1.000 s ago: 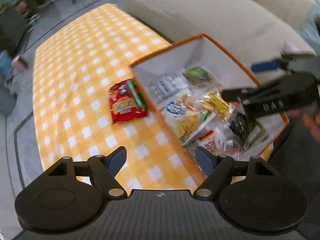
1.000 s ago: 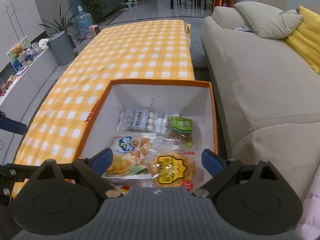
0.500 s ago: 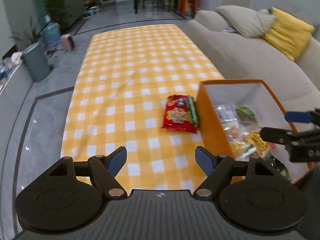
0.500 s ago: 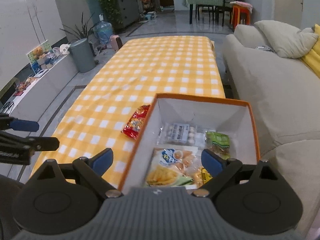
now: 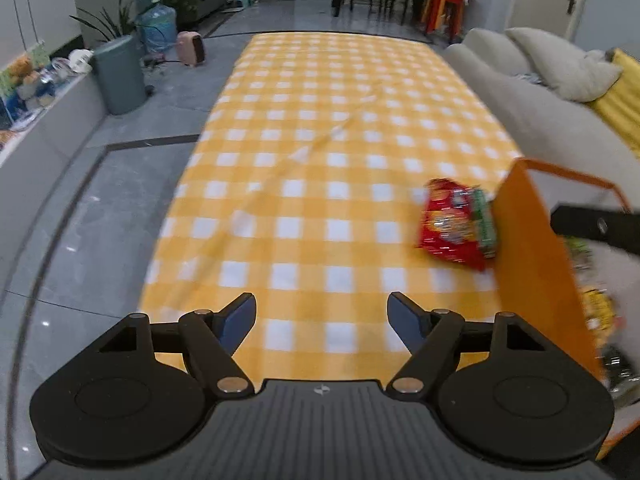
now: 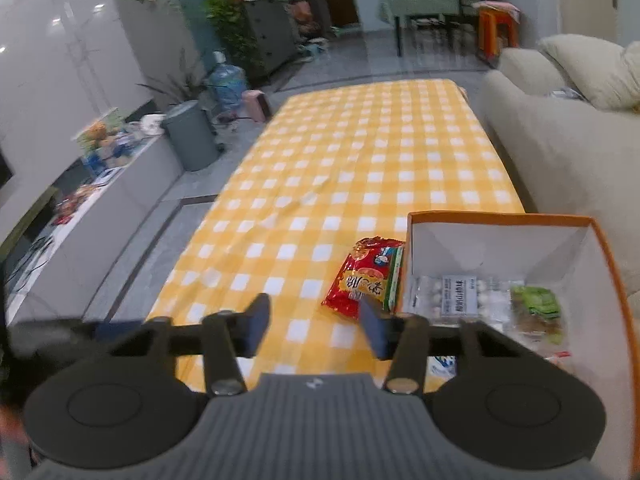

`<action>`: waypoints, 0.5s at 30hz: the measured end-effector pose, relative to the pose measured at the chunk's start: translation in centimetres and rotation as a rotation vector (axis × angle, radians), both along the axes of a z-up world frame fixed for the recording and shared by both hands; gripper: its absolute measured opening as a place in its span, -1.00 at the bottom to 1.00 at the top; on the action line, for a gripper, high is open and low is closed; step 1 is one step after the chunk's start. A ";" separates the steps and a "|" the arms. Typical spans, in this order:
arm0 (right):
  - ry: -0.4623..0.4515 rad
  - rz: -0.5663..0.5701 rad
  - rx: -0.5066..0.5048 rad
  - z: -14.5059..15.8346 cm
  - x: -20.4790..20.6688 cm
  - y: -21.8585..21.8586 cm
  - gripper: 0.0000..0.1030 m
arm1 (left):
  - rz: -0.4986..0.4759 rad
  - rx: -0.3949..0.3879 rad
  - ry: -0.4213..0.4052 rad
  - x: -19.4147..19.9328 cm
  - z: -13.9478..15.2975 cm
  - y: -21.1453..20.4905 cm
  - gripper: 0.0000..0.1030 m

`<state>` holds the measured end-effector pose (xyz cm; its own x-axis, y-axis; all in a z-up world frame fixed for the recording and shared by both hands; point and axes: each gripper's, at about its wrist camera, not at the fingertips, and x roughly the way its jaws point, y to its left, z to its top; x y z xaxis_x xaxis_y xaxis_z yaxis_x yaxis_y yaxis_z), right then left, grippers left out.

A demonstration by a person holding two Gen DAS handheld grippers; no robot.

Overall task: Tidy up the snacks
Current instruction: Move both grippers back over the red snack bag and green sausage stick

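Red snack pack [image 6: 366, 278] lies flat on the checked cloth [image 6: 360, 168], just outside the orange box [image 6: 496, 218], against its left wall, still out. Box sits at the near right corner of the cloth, next to the sofa [image 6: 560, 152]. Inside the box: egg pack [image 6: 460, 290], green pack [image 6: 536, 300], more wrappers lower down, partly hidden. So most snacks look boxed already; red pack is the one visible leftover, likely next to go in.

Right gripper [image 6: 316, 328] hovers near side of the red pack, left of the box; jaws have just been closing, now half apart, nothing between them, only cloth. Left gripper [image 5: 322, 318] further left of the box over bare cloth, jaws have narrowed slightly but stand wide apart, empty. Neither touches the pack. Rest of the cloth beyond the box is bare.
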<state>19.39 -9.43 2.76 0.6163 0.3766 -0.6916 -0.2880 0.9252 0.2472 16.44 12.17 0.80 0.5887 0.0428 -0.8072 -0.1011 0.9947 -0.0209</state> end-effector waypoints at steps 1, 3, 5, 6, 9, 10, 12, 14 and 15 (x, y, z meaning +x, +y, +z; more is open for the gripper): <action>0.006 -0.012 -0.014 -0.4 0.7 0.8 -0.20 | 0.011 0.008 0.008 0.1 -0.2 0.5 0.70; 0.027 -0.038 -0.054 -1.5 2.4 2.5 -0.24 | 0.033 -0.001 0.019 0.3 -0.3 1.6 0.71; 0.050 -0.083 -0.104 -2.8 3.9 4.2 -0.26 | 0.052 -0.049 0.038 0.4 -0.5 2.8 0.70; 0.051 -0.102 -0.127 -3.4 4.6 5.0 -0.41 | 0.064 -0.080 0.042 0.4 -0.5 3.5 0.70; 0.017 -0.155 -0.272 -5.6 6.8 7.4 -0.84 | 0.085 -0.117 0.045 0.2 -0.6 4.8 0.70; -0.005 -0.181 -0.331 -6.4 7.4 8.2 -0.84 | 0.084 -0.115 0.043 0.2 -0.6 5.0 0.70; -0.023 -0.194 -0.406 -7.8 8.4 9.5 -0.91 | 0.086 -0.107 0.037 0.2 -0.6 5.3 0.70; -0.016 -0.205 -0.445 -9.1 9.3 10.5 -0.93 | 0.093 -0.116 0.037 0.4 -0.7 5.8 0.70; -0.021 -0.212 -0.475 -9.7 9.7 11.1 -0.93 | 0.098 -0.128 0.039 0.4 -0.7 6.0 0.70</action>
<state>29.09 1.62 -6.99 0.6607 -0.1104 -0.7425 -0.0827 0.9724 -0.2182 16.85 18.12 0.12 0.5546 -0.0062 -0.8321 -0.2007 0.9694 -0.1410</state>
